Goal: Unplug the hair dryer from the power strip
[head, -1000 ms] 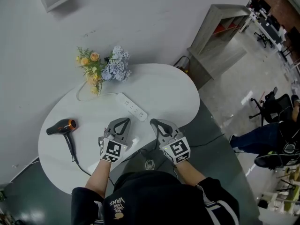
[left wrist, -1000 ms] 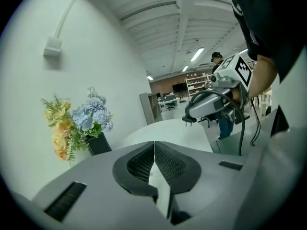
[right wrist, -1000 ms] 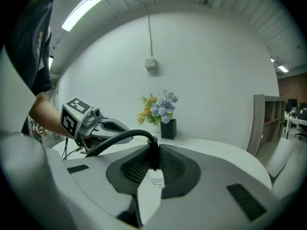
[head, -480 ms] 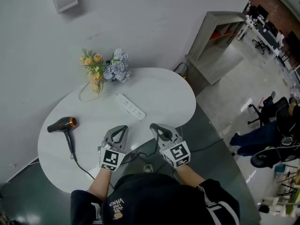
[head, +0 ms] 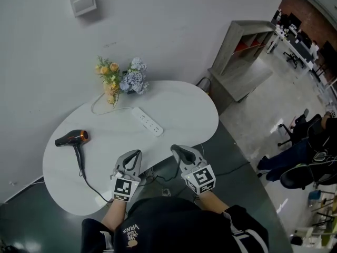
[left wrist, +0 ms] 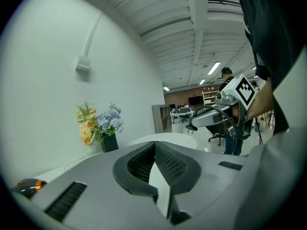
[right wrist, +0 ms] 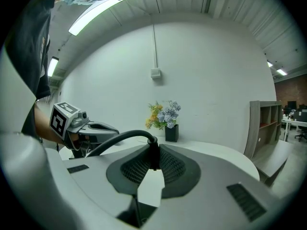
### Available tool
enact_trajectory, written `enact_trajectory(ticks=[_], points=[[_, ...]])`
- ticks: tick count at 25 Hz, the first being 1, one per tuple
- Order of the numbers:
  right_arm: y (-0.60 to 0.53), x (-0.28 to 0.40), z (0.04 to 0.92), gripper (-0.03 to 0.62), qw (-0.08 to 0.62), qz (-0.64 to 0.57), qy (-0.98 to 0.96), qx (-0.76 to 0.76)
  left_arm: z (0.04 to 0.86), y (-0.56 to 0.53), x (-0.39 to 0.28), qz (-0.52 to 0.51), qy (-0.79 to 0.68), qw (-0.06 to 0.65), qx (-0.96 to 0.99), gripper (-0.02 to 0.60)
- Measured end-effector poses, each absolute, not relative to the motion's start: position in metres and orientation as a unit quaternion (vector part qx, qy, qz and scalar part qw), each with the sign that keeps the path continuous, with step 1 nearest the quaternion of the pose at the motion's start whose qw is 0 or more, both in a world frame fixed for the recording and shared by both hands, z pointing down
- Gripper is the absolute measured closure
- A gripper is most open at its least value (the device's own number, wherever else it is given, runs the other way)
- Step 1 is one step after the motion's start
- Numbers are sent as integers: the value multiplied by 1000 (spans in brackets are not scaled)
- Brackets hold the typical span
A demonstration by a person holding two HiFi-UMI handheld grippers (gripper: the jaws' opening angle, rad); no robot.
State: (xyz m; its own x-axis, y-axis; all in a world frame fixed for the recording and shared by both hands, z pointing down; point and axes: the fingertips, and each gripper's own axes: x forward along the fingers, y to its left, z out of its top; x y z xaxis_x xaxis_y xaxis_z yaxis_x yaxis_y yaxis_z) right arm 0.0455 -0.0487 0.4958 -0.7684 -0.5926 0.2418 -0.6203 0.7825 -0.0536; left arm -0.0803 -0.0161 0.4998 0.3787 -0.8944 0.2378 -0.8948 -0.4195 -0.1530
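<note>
Now right tool (right wrist: 152, 163) clenched on hair dryer plug (right wrist: 153, 152), well clear of power strip (head: 147, 121); left tool (left wrist: 154, 146) clenched, empty.

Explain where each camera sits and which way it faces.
Head view: on the person's head, looking steeply down at the table, hair dryer and power strip; both forearms show.
Left gripper view: on the left tool, facing the flowers; the right tool shows at right.
Right gripper view: on the right tool gripping a plug, facing likewise; the left tool shows at left.
Both gripper views share the flowers.
</note>
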Motion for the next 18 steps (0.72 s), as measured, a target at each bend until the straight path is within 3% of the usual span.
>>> enact_trajectory(ticks=[18], points=[[-20,56,491,523,101,81,-935,330,490,37,-96,123,-577,12,807,563]])
